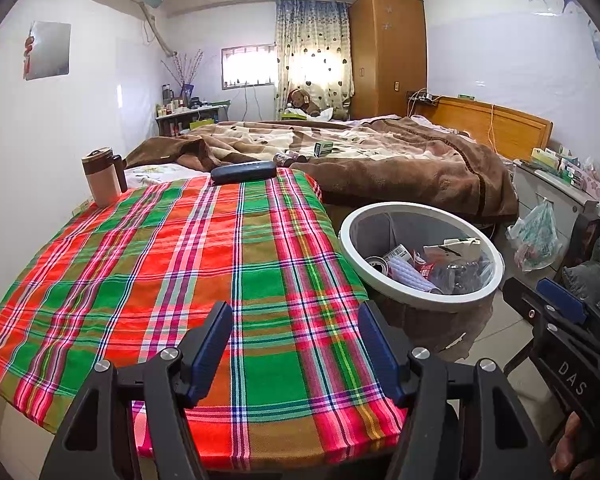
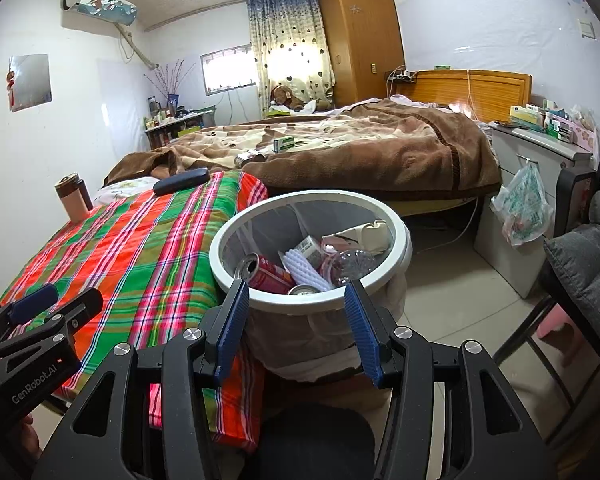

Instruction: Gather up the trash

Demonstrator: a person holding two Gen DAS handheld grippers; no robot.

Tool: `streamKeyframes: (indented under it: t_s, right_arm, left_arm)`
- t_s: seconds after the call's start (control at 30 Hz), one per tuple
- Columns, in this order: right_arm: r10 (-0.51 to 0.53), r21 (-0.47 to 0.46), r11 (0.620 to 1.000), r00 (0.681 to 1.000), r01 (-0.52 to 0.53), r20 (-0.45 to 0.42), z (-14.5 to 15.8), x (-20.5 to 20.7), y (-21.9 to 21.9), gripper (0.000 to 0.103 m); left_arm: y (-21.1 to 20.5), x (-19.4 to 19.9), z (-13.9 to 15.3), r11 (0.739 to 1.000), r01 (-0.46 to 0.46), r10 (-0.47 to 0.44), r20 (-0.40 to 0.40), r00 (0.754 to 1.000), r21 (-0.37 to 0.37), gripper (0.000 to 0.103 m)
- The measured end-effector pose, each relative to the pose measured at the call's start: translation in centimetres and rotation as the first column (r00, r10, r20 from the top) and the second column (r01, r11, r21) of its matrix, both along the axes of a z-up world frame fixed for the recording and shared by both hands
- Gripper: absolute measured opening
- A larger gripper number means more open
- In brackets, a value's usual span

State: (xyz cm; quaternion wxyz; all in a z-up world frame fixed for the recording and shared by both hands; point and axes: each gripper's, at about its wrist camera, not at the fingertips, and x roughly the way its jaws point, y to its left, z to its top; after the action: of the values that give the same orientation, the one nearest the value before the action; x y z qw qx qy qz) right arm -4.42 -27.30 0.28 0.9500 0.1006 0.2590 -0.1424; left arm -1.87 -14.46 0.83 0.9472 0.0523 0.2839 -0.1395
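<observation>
A white-rimmed trash bin (image 1: pixel 496 280) (image 2: pixel 400 228) stands on the floor right of the plaid-covered table (image 1: pixel 204 264) (image 2: pixel 140 256). It holds a red can (image 2: pixel 270 276), a white foam sleeve (image 2: pixel 304 270), a clear plastic bottle (image 2: pixel 350 262), a small carton (image 2: pixel 310 249) and other scraps. My left gripper (image 1: pixel 294 344) is open and empty above the table's near edge. My right gripper (image 2: pixel 296 324) is open and empty just in front of the bin's near rim.
A tumbler (image 1: pixel 100 180) and a dark case (image 1: pixel 244 171) sit at the table's far end. Behind is a bed with a brown blanket (image 1: pixel 380 160), a green box (image 1: pixel 323 147) and a can (image 1: pixel 286 158). A plastic bag (image 2: pixel 524 208) hangs from a cabinet at right.
</observation>
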Motion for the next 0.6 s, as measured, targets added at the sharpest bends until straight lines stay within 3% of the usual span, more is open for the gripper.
streamKeyframes:
  t_s: [0.6]
  right_arm:
    - [-0.001, -0.001, 1.000, 1.000, 0.001, -0.002, 0.03, -0.19, 0.00, 0.051]
  left_arm:
    - [0.42, -0.13, -0.14, 1.000, -0.002, 0.002, -0.004, 1.000, -0.001, 0.065]
